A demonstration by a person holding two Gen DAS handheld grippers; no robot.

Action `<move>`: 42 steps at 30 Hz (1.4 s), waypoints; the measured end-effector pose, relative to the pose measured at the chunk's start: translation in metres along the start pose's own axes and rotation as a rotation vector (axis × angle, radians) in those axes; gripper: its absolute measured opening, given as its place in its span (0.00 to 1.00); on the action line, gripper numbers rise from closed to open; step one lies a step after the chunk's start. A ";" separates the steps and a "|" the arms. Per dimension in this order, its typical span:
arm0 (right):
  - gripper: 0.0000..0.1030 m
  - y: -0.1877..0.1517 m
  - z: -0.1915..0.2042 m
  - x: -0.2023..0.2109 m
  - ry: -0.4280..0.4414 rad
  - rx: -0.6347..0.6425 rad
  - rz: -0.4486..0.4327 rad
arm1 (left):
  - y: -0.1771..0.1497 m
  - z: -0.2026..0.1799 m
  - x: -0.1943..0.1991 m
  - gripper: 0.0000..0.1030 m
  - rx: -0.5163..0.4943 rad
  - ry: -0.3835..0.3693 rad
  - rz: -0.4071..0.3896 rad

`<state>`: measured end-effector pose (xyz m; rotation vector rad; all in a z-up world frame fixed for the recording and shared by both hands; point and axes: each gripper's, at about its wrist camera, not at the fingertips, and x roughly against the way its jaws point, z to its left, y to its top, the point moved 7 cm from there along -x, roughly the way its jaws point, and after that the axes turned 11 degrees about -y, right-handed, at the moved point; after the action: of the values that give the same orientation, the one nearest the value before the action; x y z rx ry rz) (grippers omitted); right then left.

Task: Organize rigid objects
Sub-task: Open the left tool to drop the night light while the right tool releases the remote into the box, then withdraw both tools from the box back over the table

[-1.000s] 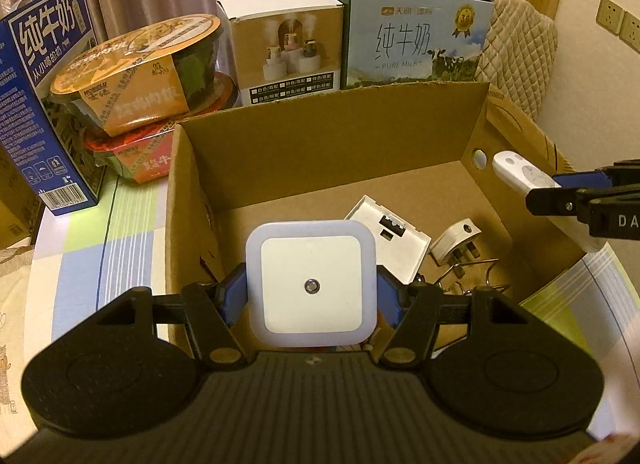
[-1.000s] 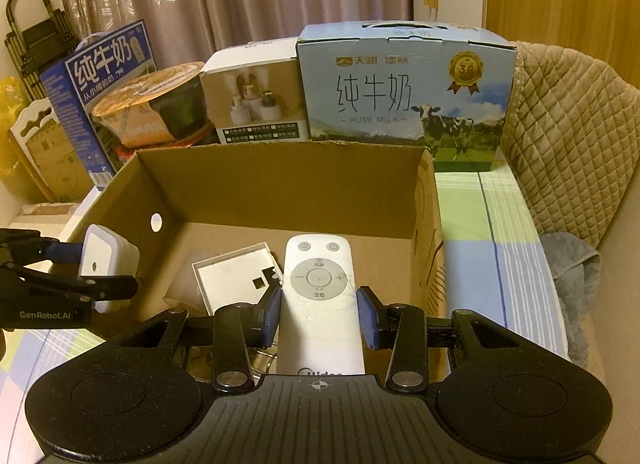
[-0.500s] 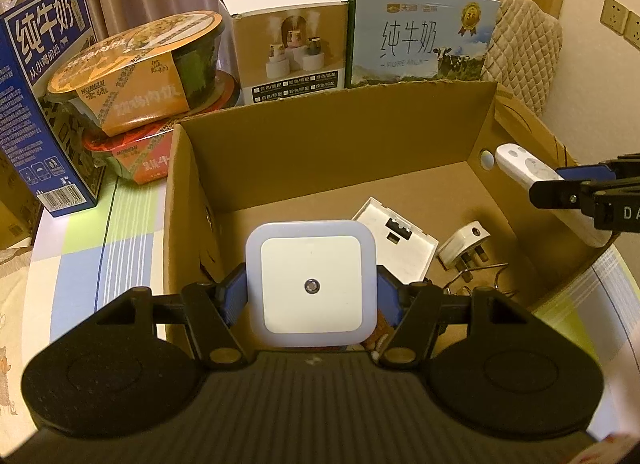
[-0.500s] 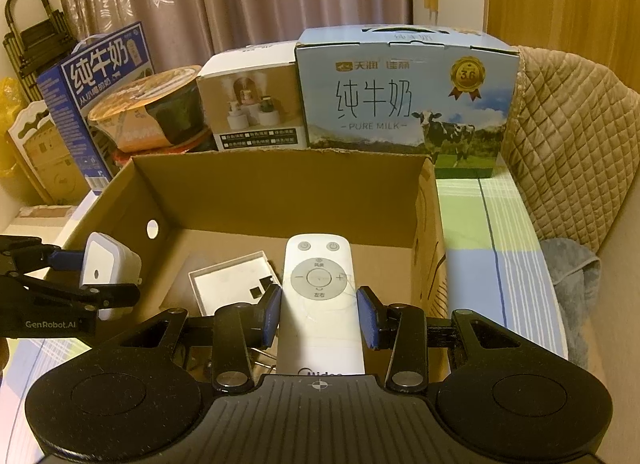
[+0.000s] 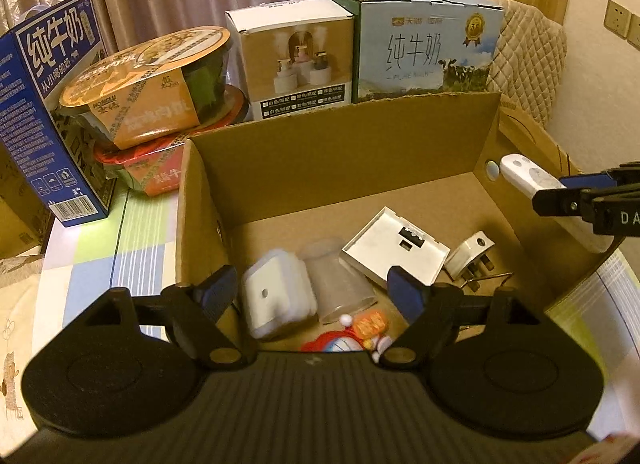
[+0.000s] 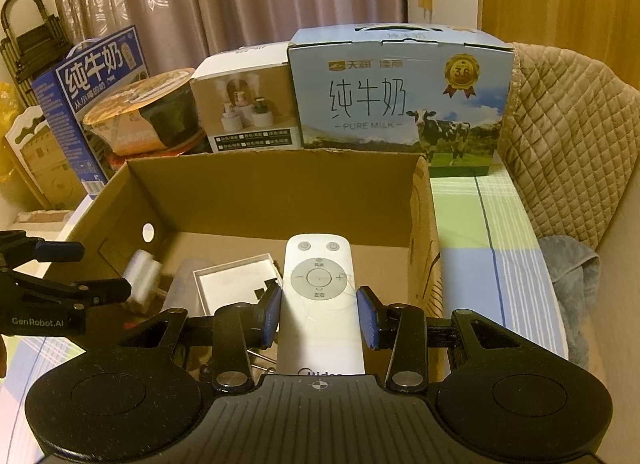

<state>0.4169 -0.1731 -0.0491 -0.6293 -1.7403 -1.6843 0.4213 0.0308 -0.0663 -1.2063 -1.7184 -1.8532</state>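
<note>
My left gripper (image 5: 310, 288) hangs over the near left of the open cardboard box (image 5: 340, 160), its jaws opening. The white square night light (image 5: 276, 300) is free of its pads and blurred, tipped on its side low inside the box. The right wrist view shows the night light (image 6: 140, 276) as a streak beside the left gripper (image 6: 60, 272). My right gripper (image 6: 320, 314) is shut on a white remote control (image 6: 318, 284), held above the box's right side. In the left wrist view the remote (image 5: 524, 176) juts from the right gripper (image 5: 580, 196).
On the box floor lie a flat white case (image 5: 396, 248), a white plug (image 5: 472, 256), a clear cup (image 5: 340, 284) and a small toy (image 5: 348, 338). Behind the box stand milk cartons (image 6: 400, 100), noodle bowls (image 5: 148, 84) and a white carton (image 5: 296, 60). A quilted chair (image 6: 568, 136) stands right.
The left jaws have spread and the night light has dropped from between them into the box. The right gripper and remote have not moved.
</note>
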 end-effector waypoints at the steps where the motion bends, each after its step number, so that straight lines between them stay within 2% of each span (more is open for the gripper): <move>1: 0.36 0.000 0.000 0.000 0.000 0.001 0.000 | 0.000 -0.001 0.000 0.77 0.000 -0.002 0.001; 17: 0.36 0.002 0.002 0.000 -0.004 -0.007 -0.009 | 0.002 -0.001 0.004 0.76 -0.005 -0.006 -0.012; 21: 0.36 0.007 0.000 0.001 0.027 -0.046 -0.048 | 0.003 0.001 0.004 0.77 0.000 -0.004 -0.016; 22: 0.40 0.010 -0.001 0.003 0.024 -0.052 -0.068 | 0.003 0.001 0.005 0.77 0.004 -0.003 -0.016; 23: 0.58 0.012 -0.003 0.006 0.015 -0.060 -0.088 | 0.003 0.002 0.005 0.78 0.007 -0.002 -0.017; 25: 0.76 0.017 -0.006 0.015 0.022 -0.095 -0.138 | 0.003 0.001 0.007 0.79 0.007 -0.002 -0.022; 33: 0.76 0.015 -0.013 0.041 0.023 -0.102 -0.146 | 0.005 -0.009 0.027 0.83 0.011 0.003 -0.061; 42: 0.76 -0.015 -0.021 0.097 0.010 -0.133 -0.133 | -0.004 -0.044 0.080 0.90 0.042 -0.028 -0.126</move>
<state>0.3416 -0.2031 0.0107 -0.5740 -1.7057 -1.9040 0.3564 0.0142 -0.0036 -1.1372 -1.8786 -1.8693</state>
